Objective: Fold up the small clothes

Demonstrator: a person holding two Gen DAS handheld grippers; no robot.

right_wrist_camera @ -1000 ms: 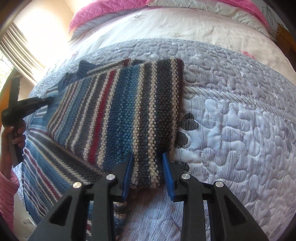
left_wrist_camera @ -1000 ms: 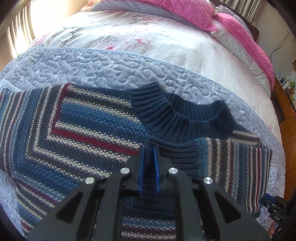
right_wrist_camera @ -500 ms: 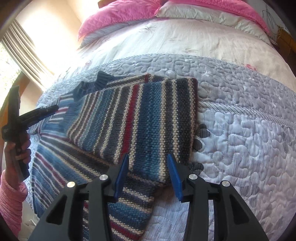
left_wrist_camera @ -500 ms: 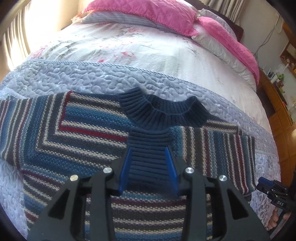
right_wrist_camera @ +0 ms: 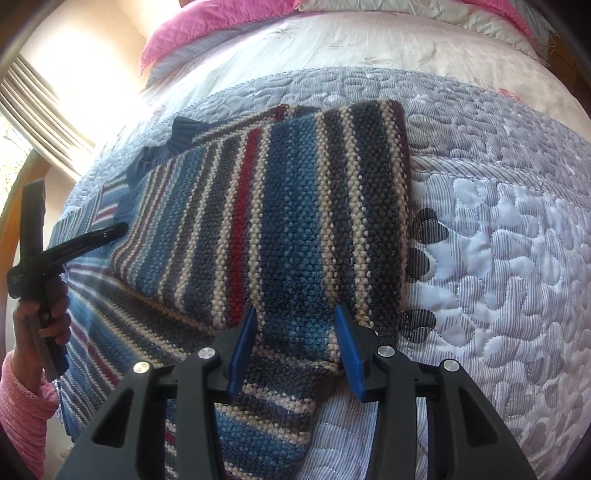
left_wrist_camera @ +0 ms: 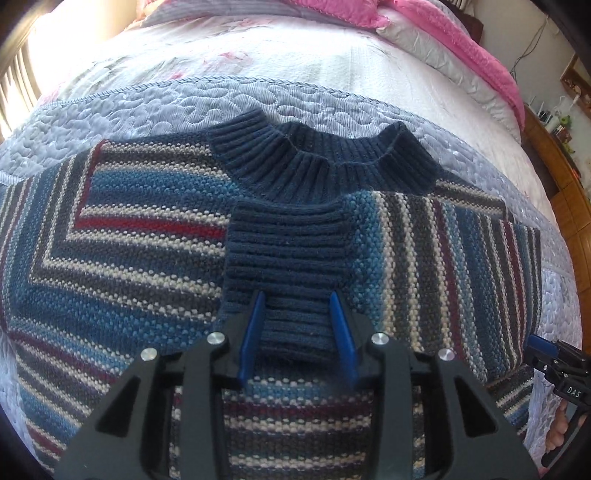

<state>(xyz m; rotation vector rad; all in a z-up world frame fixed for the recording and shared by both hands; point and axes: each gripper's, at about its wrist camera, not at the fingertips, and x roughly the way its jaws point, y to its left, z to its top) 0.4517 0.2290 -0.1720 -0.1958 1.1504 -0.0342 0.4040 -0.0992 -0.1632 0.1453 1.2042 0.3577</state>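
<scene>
Nearest the left-wrist lens, the left gripper (left_wrist_camera: 297, 332) hangs with its blue-padded jaws apart, straddling but not pinching the dark navy ribbed cuff (left_wrist_camera: 286, 266) of a folded-in sleeve. That cuff lies at the centre of the small striped knit sweater in blues, cream and red (left_wrist_camera: 122, 266), just below its navy ribbed collar (left_wrist_camera: 321, 162) at twelve o'clock. In the right-wrist view the right gripper (right_wrist_camera: 293, 345) likewise stands with jaws apart over the folded sleeve panel (right_wrist_camera: 295, 214), gripping nothing.

By my reading, one sleeve is folded across the body; the other side at nine o'clock still spreads wide, and the bottom-up fold remains.

The sweater rests on a pale blue quilted bedspread (right_wrist_camera: 498, 240); beyond lie pink pillows (left_wrist_camera: 332, 11). No container shows in either view.
</scene>
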